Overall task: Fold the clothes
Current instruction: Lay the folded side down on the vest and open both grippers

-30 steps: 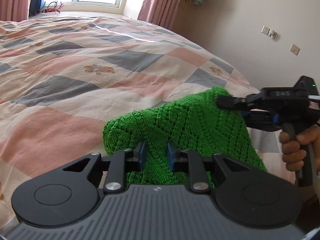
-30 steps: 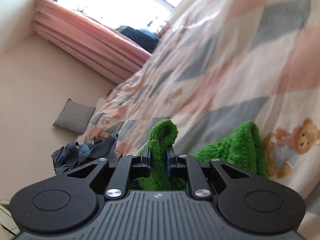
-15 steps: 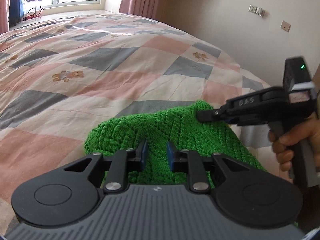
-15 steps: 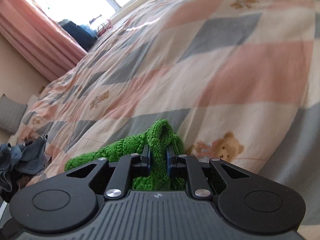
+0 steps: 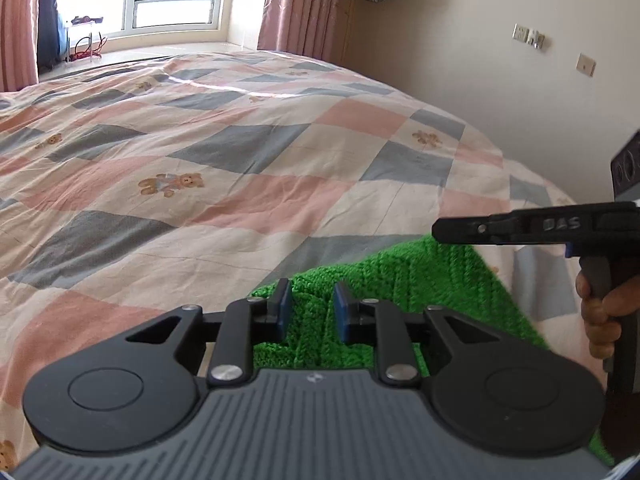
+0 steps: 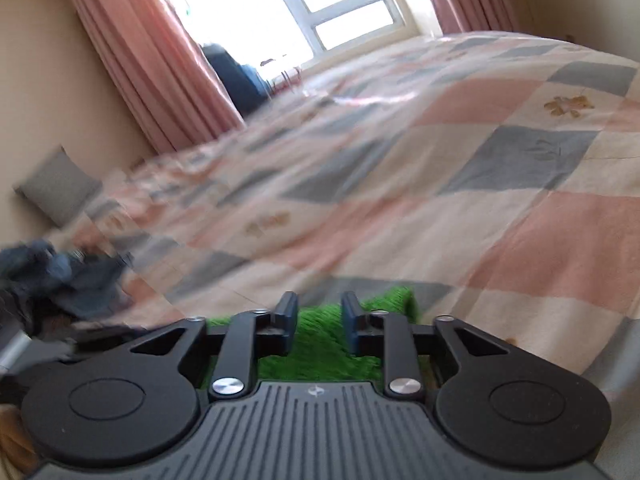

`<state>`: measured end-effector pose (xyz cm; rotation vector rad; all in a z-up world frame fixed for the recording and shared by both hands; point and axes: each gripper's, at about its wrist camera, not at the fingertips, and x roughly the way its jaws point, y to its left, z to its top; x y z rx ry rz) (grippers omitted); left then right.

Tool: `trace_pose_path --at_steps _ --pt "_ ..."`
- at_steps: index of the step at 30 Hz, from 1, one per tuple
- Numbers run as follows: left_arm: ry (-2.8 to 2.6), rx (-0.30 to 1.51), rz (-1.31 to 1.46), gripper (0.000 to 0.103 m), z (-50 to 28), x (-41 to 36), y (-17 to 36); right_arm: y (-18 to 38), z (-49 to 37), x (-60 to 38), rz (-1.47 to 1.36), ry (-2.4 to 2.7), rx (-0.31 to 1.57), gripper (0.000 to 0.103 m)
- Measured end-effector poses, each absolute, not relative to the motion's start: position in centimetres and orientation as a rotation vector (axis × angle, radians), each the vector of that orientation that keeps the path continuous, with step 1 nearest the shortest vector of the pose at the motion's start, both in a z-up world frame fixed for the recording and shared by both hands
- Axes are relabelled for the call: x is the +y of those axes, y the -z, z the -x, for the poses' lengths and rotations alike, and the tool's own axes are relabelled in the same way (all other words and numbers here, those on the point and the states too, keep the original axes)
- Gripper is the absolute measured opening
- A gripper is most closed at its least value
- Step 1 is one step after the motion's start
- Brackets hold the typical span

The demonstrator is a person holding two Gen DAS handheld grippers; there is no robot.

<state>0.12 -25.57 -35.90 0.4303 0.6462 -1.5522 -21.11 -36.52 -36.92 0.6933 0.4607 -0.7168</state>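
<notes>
Change, right side: we are seeing the right gripper point(image 6: 318, 322) standing spread with nothing between its pads, where half a second ago it was pinching a fold of the green knit sweater point(image 6: 320, 354).
Change, left side: the left gripper point(image 5: 309, 312) is staying parted over the knit (the gap looking a little wider than before).
Sweater, place: it is lying on the patchwork quilt point(image 5: 224, 168) at the near edge of the bed, just under both grippers.
Sweater, look: we are looking at bright green zigzag ribbing point(image 5: 440, 284), lying bunched rather than flat.
Right hand point(image 5: 604, 316): it is gripping the tool's handle beside the sweater.
Right view: motion is blurring it.
</notes>
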Motion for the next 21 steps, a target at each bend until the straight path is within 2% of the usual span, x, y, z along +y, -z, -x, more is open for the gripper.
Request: trace_pose_path --at_steps 1,4,7,9,11,16,21 --pt "1.551 0.648 -0.438 0.018 -0.1 -25.8 36.5 38.2 20.9 -37.2 -0.699 0.739 0.504 0.0" --pt "1.549 0.639 -0.476 0.019 0.2 -26.1 38.0 41.4 22.6 -38.8 -0.836 0.718 0.467 0.0" --pt "1.543 0.607 -0.497 0.019 0.8 -25.3 37.3 41.3 24.8 -38.5 -0.936 0.696 0.382 0.0" --pt "1.551 0.618 -0.461 0.019 0.7 -24.0 35.9 39.6 26.0 -37.2 -0.88 0.727 0.38 0.0" --pt "1.578 0.63 -0.415 0.019 0.7 -21.8 34.5 38.2 27.3 -34.7 -0.832 0.727 0.373 0.017" --pt "1.636 0.559 -0.372 0.019 2.9 -14.4 33.0 35.4 30.3 -27.1 -0.729 0.691 0.348 0.018" --pt "1.732 0.58 -0.377 0.02 6.5 -10.3 34.1 36.4 31.0 -20.0 -0.702 0.673 0.351 0.023"
